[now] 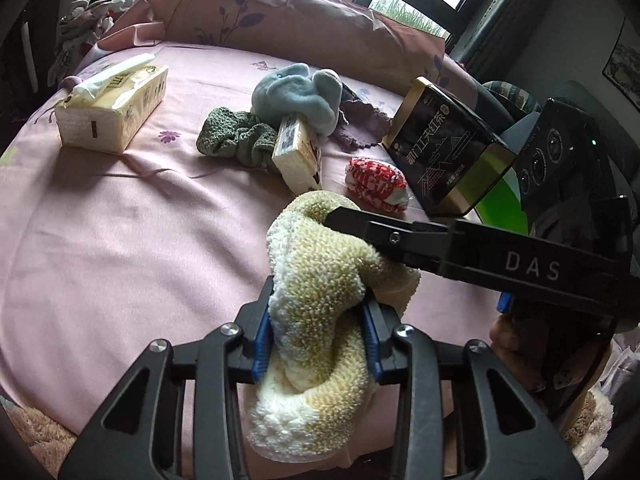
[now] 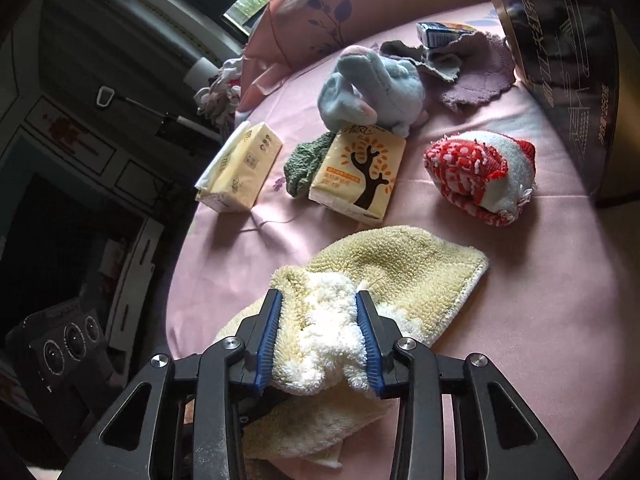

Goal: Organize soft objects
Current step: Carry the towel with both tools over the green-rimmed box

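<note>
A fluffy yellow-and-white towel lies bunched on the pink bedsheet. My left gripper is shut on one end of it. My right gripper is shut on another part of the same towel; its finger also shows in the left wrist view, reaching in from the right. Beyond lie a red-and-white rolled sock, a blue plush toy, a green knitted cloth and a purple cloth.
A large tissue pack lies far left, a small tissue pack leans on the green cloth. A black-and-gold tea box stands at the right. Pink pillows line the back. The bed's edge runs on the left.
</note>
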`<state>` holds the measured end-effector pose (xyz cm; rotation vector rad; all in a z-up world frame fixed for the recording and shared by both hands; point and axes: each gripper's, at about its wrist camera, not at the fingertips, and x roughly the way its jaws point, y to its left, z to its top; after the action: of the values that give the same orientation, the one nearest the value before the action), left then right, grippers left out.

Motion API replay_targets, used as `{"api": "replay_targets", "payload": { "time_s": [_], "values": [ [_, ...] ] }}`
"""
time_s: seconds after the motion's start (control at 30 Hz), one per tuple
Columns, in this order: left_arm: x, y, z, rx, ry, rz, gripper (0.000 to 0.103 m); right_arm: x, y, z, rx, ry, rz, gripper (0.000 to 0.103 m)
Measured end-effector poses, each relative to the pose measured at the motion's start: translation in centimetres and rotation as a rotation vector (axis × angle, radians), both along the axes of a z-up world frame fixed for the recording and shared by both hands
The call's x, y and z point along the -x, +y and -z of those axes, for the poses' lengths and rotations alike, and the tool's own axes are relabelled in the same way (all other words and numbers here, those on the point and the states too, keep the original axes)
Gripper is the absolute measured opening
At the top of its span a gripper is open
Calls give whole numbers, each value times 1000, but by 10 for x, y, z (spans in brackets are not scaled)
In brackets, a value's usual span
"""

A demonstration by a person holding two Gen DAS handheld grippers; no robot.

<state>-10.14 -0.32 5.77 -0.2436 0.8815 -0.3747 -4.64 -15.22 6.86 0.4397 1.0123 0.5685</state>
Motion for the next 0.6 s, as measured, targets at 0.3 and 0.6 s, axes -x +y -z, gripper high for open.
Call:
{"api": "replay_targets", "payload": {
  "time_s": [0.3,0.6],
  "values": [
    [7,-11,-60,-11,-163,12,35,13,-12,-70,-8,-166,62,39],
    [10,-32,-128,-6,-331,53,35,20,-40,-143,-43,-341,114,39]
  ]
}}
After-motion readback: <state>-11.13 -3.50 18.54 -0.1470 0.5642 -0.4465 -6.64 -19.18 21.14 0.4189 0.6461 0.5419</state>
